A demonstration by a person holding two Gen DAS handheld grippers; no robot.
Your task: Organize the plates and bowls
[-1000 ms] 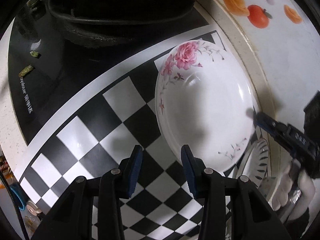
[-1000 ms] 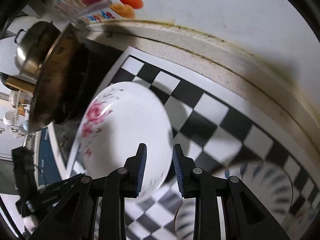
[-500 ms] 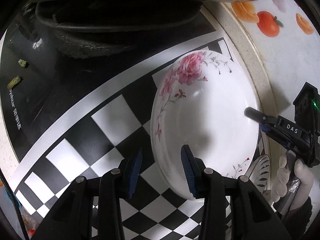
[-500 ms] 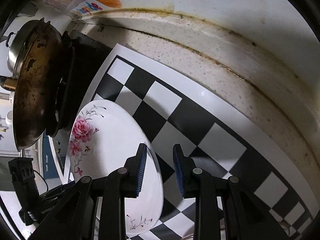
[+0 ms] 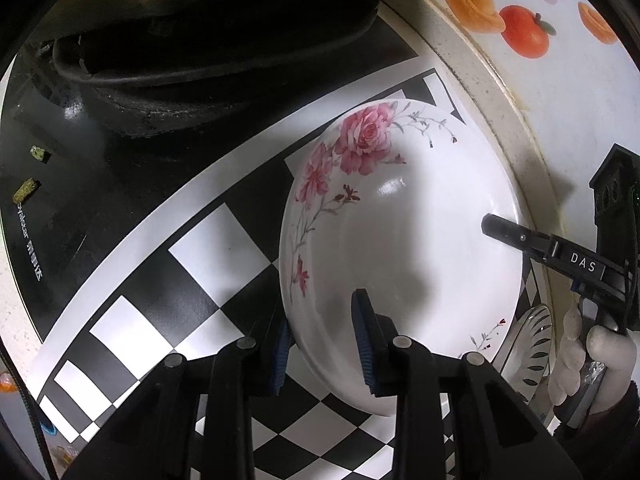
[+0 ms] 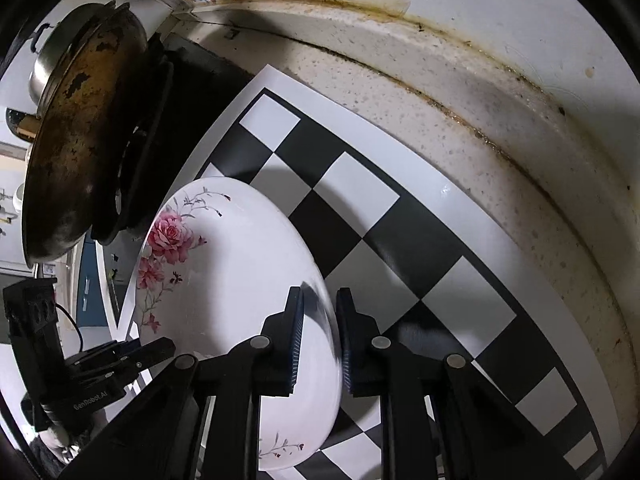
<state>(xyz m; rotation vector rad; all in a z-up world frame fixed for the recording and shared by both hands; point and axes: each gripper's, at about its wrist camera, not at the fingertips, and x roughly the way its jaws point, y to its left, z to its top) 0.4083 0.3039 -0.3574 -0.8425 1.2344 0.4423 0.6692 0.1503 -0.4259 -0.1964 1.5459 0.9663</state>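
Currently, left wrist view: left gripper jaws closing across the near rim of the floral plate, which sits on the checkerboard mat beside the wok; a rim grip suits lifting. Right wrist view: right gripper jaws closing on the plate's opposite rim, sharing the load.
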